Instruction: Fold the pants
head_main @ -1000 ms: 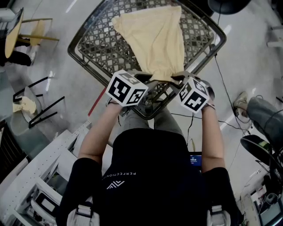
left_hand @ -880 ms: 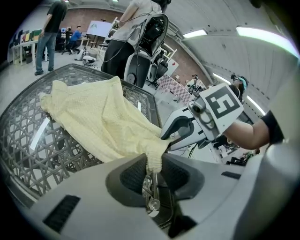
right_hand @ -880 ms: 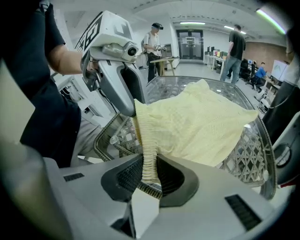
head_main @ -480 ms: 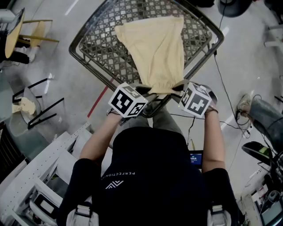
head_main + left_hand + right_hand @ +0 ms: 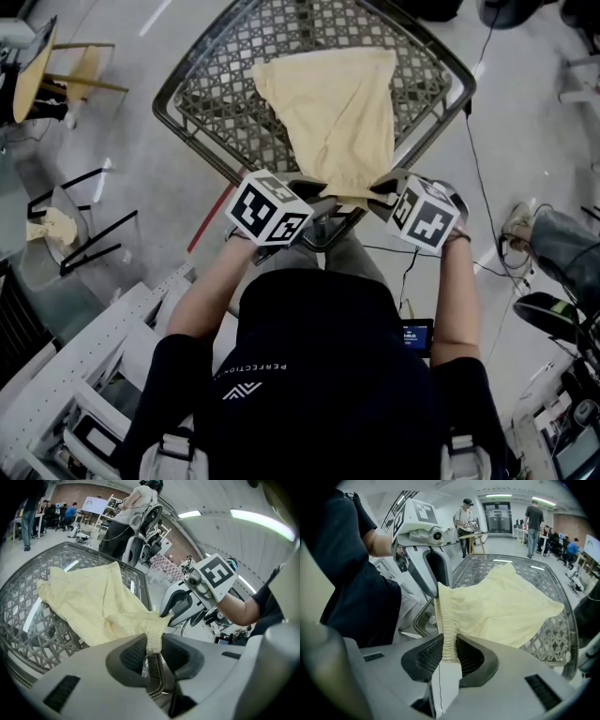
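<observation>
Pale yellow pants (image 5: 330,112) on metal lattice table (image 5: 211,89): far end flat on mesh, gathered elastic waistband at near corner, raised toward person. Left gripper (image 5: 322,195) clamped on waistband's left end, fabric pinched between pads. Right gripper (image 5: 380,187) clamped on waistband's right end. Waistband spans short gap between both grippers, over table's near corner.

Black short-sleeved T-shirt (image 5: 319,375), small white lettering; grey left gripper (image 5: 153,641) and right gripper (image 5: 449,651), dark-padded jaws, black-and-white marker cubes.
</observation>
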The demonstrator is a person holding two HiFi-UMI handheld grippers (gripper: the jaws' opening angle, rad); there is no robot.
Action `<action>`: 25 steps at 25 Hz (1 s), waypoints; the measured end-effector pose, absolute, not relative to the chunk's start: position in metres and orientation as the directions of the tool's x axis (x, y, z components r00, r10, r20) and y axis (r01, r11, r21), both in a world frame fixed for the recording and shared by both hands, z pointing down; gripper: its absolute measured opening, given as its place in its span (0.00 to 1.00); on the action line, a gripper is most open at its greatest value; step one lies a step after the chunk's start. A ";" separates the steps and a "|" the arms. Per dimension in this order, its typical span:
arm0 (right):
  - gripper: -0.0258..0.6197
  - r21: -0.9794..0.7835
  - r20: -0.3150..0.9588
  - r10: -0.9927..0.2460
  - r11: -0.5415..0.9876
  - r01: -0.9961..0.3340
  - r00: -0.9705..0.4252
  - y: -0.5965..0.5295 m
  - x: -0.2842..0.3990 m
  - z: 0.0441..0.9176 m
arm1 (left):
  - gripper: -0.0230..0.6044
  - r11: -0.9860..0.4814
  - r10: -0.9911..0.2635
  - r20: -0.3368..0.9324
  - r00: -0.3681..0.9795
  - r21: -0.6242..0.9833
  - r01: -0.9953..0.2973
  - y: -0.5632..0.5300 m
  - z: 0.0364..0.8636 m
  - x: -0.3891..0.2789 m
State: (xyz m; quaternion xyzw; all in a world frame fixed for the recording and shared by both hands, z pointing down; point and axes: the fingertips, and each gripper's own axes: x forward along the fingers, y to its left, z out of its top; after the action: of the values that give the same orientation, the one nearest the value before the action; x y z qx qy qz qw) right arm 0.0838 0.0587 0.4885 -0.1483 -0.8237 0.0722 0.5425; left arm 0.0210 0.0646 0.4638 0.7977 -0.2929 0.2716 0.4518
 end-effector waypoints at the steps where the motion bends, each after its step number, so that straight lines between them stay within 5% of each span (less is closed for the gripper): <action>1: 0.18 -0.271 0.874 0.311 0.950 0.157 -0.374 0.055 0.081 0.486 | 0.19 -0.429 -0.224 0.698 0.680 0.556 -0.712 0.061 0.461 0.018; 25: 0.18 -0.071 0.906 0.091 0.995 0.064 -0.412 -0.062 0.014 0.469 | 0.19 -0.324 -0.371 0.612 0.699 0.620 -0.715 -0.058 0.438 -0.045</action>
State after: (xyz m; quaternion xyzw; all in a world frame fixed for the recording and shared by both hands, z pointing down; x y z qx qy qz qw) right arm 0.0136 -0.0622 0.4687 -0.0462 -0.8403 0.0126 0.5400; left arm -0.0452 -0.0575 0.4380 0.7928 -0.3424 0.1827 0.4700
